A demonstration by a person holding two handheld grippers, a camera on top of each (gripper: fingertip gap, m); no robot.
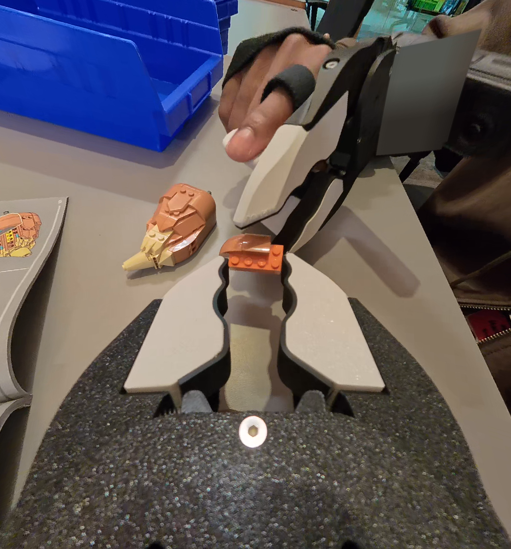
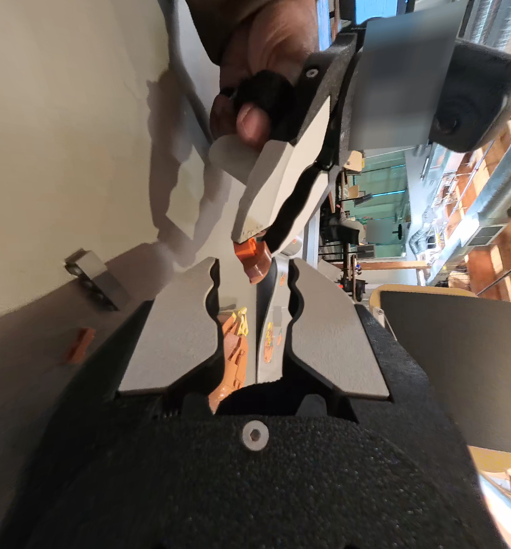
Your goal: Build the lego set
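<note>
Left to right:

- Instruction booklet (image 1: 19, 267) lies open at the far left of the table (image 1: 99, 312), page facing me so I can check the step.
- Blue bin (image 1: 99, 74) sits behind it, open front towards me for picking parts.
- Part-built model (image 1: 171, 231), brown shell with a tan snout, lies on its side just right of the booklet. It's parked near the work but out of the grip line.
- Left gripper (image 1: 254, 264) is clamped on the sub-assembly (image 1: 252, 252): an orange plate with a brown curved piece on top. It's pinched across the plate's ends and held off the table, studs up. My guess is that this leaves the top free for the next part or a press.
- Right gripper (image 2: 254, 263) comes in from the far side, nose to nose with the left. Its jaws are spread wider than the piece and hold nothing. Tips are just beside the plate's right end. Whether they touch it I can't tell, since both views are foreshortened there.
- In the right wrist view, a grey brick (image 2: 93, 276) and a small orange-brown piece (image 2: 79, 344) lie loose on the table off to the left. Probably parts to go on later.

Judgement: mid-step, either a handover or a seating press on the curved piece. Risk is the plate twisting out of a two-point end grip.
</note>
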